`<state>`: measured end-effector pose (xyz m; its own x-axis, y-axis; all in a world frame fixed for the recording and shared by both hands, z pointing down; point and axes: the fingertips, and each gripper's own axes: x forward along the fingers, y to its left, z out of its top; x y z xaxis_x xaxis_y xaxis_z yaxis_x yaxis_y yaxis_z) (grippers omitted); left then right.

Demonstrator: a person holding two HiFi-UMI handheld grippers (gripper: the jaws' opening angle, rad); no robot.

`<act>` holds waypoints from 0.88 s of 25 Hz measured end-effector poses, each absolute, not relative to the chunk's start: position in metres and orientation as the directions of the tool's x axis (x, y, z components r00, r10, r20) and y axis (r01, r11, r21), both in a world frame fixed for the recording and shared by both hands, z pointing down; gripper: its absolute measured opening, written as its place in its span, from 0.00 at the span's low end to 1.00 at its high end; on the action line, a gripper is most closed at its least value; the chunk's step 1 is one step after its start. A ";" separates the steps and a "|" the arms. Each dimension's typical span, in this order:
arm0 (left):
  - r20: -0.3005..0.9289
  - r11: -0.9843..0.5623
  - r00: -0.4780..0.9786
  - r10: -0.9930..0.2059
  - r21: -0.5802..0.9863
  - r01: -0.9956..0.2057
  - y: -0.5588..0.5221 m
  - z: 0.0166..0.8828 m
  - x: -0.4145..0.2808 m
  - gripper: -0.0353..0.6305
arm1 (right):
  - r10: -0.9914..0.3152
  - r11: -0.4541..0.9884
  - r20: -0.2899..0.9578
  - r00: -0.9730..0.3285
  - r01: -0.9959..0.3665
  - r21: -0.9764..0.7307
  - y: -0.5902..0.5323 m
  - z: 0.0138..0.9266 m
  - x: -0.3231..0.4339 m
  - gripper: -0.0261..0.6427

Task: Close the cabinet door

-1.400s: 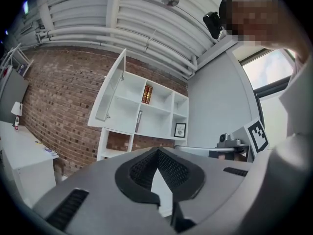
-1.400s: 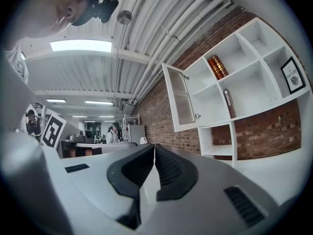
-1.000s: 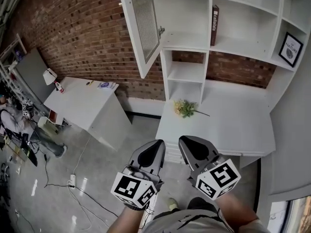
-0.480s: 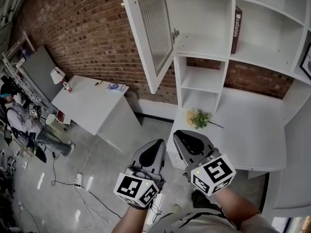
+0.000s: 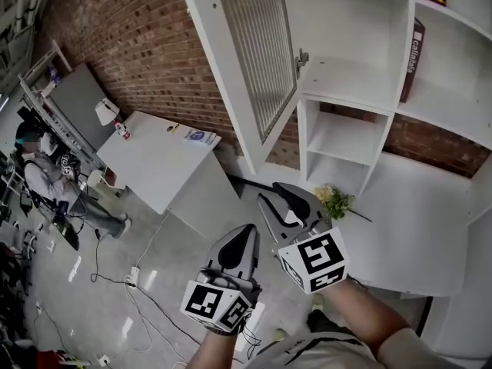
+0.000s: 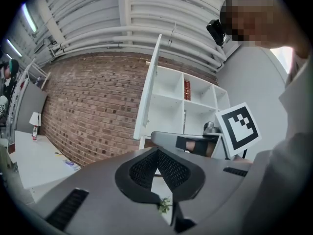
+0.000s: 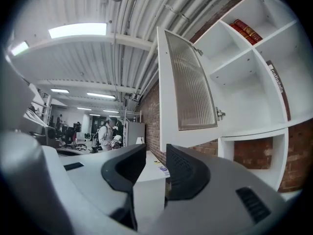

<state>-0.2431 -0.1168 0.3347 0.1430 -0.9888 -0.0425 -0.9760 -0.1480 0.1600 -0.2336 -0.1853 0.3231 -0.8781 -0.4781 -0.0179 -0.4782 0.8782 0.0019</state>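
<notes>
Head view looks steeply down past both grippers to a white shelf unit (image 5: 361,21) on a brick wall (image 5: 146,44). The cabinet door (image 5: 257,60) hangs at the unit's upper left compartment and stands wide open, swung out from the front. It is a tall, narrow white frame round a ribbed glass panel, with its long axis upright and its broad face turned sideways along the wall. A small metal fitting (image 5: 302,56) sits at its lower edge beside the shelves. The right gripper (image 5: 275,194) is held level below the door and apart from it; its jaws have just been opening and are spread, with nothing between them. The left gripper (image 5: 247,231) sits lower and just beside it, fingertips pressed together on nothing. A sprig of flowers (image 5: 334,201) lies on the white bench (image 5: 415,229) under the shelves. Right gripper view shows the door (image 7: 190,87) above its parted jaws.
</notes>
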 end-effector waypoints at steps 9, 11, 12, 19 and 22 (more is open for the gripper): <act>-0.034 -0.100 0.096 -0.995 0.167 -0.981 -0.124 0.338 -0.276 0.07 | -0.598 0.793 -0.035 -0.801 -0.597 0.117 -0.222 0.317 -0.277 0.28; -0.035 -0.100 0.095 -0.995 0.168 -0.981 -0.124 0.338 -0.280 0.07 | -0.616 0.778 -0.043 -0.787 -0.615 0.129 -0.226 0.316 -0.280 0.28; -0.036 -0.100 0.095 -0.995 0.169 -0.981 -0.124 0.338 -0.282 0.07 | -0.625 0.769 -0.044 -0.780 -0.624 0.138 -0.228 0.315 -0.282 0.28; -0.031 -0.112 0.108 -0.994 0.173 -0.979 -0.127 0.342 -0.285 0.07 | -0.659 0.737 -0.036 -0.751 -0.655 0.163 -0.235 0.315 -0.287 0.28; -0.031 -0.121 0.118 -0.993 0.174 -0.977 -0.129 0.342 -0.284 0.07 | -0.659 0.738 -0.038 -0.751 -0.655 0.161 -0.235 0.314 -0.285 0.28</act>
<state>-0.2845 -0.1289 0.3419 0.1177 -0.9926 -0.0309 -0.9772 -0.1213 0.1741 -0.2847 -0.2354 0.3144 -0.7512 -0.6589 -0.0380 -0.6554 0.7379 0.1612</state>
